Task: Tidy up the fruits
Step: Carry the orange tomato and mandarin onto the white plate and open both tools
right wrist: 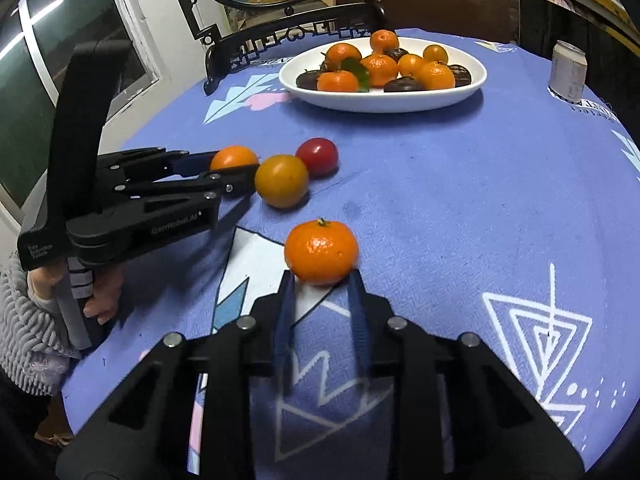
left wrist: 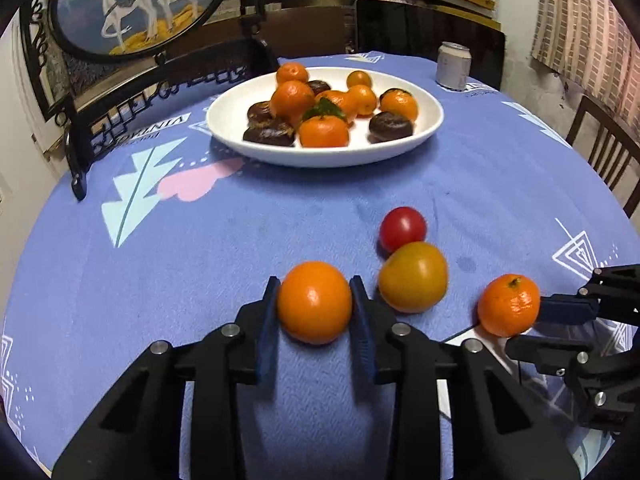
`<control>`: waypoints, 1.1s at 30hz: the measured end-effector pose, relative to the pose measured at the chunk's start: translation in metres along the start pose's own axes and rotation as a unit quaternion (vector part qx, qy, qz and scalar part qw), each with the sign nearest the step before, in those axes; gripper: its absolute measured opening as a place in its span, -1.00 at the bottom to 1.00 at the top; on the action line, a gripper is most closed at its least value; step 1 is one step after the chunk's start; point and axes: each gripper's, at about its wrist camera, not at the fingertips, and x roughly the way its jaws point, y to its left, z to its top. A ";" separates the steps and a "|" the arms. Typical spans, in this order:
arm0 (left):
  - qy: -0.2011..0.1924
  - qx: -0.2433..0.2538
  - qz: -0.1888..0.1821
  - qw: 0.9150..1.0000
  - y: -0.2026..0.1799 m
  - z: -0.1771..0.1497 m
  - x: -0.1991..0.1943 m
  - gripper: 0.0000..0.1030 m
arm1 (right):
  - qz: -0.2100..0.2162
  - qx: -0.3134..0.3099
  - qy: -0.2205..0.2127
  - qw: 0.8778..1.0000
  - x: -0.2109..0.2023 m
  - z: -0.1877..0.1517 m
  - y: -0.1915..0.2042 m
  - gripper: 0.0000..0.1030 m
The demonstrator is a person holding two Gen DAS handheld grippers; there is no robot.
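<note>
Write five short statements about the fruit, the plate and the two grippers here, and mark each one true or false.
1. The left gripper has its jaws on both sides of a smooth orange fruit. True.
2. The red tomato lies on the white plate. False: it sits on the blue tablecloth, next to the yellow-orange tomato.
3. The right gripper is at a mandarin that has a stem. True.
4. The plate holds only orange fruit. False: dark brown pieces lie among the mandarins.
5. The can lies on its side. False: it stands upright beyond the plate.
</note>
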 end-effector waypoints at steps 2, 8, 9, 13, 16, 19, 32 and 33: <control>-0.001 0.003 0.001 1.000 -0.001 0.000 -0.001 -0.32 | -0.002 -0.004 0.001 1.000 0.000 0.000 0.001 -0.40; -0.002 -0.021 -0.003 1.000 0.007 0.000 -0.001 -0.32 | -0.009 -0.017 -0.014 1.000 -0.001 0.004 0.007 0.19; -0.002 -0.019 -0.003 1.000 0.006 -0.001 -0.001 -0.32 | -0.005 -0.012 -0.004 1.000 0.004 0.005 0.005 0.01; -0.010 -0.008 0.004 1.000 0.001 -0.002 -0.004 -0.32 | -0.008 -0.007 -0.001 1.000 0.004 0.004 0.002 -0.26; -0.034 0.001 0.021 0.999 -0.003 -0.001 -0.014 -0.32 | -0.013 -0.004 -0.010 1.000 0.001 0.005 0.000 -0.26; -0.053 0.001 0.034 0.998 -0.002 0.007 -0.022 -0.32 | -0.016 0.008 -0.025 1.000 -0.005 0.011 -0.006 -0.26; -0.113 -0.002 0.067 0.991 0.006 0.109 -0.004 -0.32 | -0.053 0.044 -0.091 0.993 -0.010 0.121 -0.062 -0.26; -0.113 -0.003 0.068 0.991 0.007 0.118 0.003 -0.32 | -0.052 0.051 -0.094 0.993 -0.005 0.130 -0.067 -0.26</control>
